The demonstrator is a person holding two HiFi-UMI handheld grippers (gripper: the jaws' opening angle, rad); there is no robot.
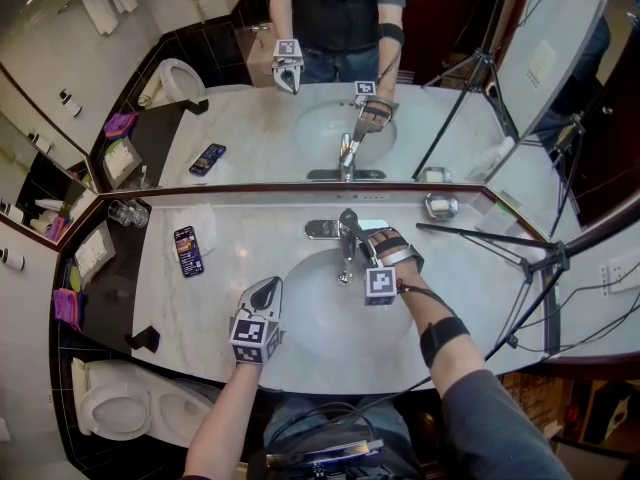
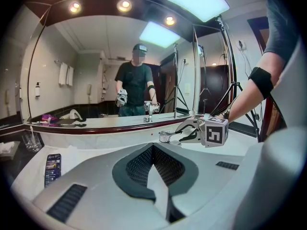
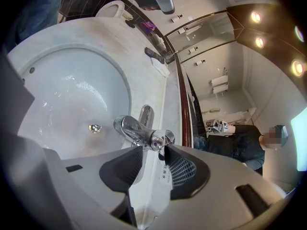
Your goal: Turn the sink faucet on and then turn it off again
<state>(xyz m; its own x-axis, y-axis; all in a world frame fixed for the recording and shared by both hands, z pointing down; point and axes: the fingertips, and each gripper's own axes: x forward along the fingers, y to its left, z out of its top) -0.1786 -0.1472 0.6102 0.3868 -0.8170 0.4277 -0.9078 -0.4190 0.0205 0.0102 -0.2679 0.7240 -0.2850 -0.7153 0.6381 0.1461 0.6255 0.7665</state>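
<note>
One faucet stands at the back rim of the sink, in the middle of the counter and just before the mirror. Its chrome handle lies between the tips of the right gripper. The jaws are partly apart around the handle end, and the pads seem to touch it on both sides. A small paper tag hangs in the gap below.

No stream of water shows at the faucet in any view, though the bowl looks wet in the right gripper view. So I judge that the water is off now. I cannot tell if this grip is for the first turn or if it finishes the second one. If it is the first, both turns are still left to do.

The left gripper hovers over the near rim of the sink, well apart from the faucet. Its jaws are together and hold nothing. A phone lies on the counter, further left.
</note>
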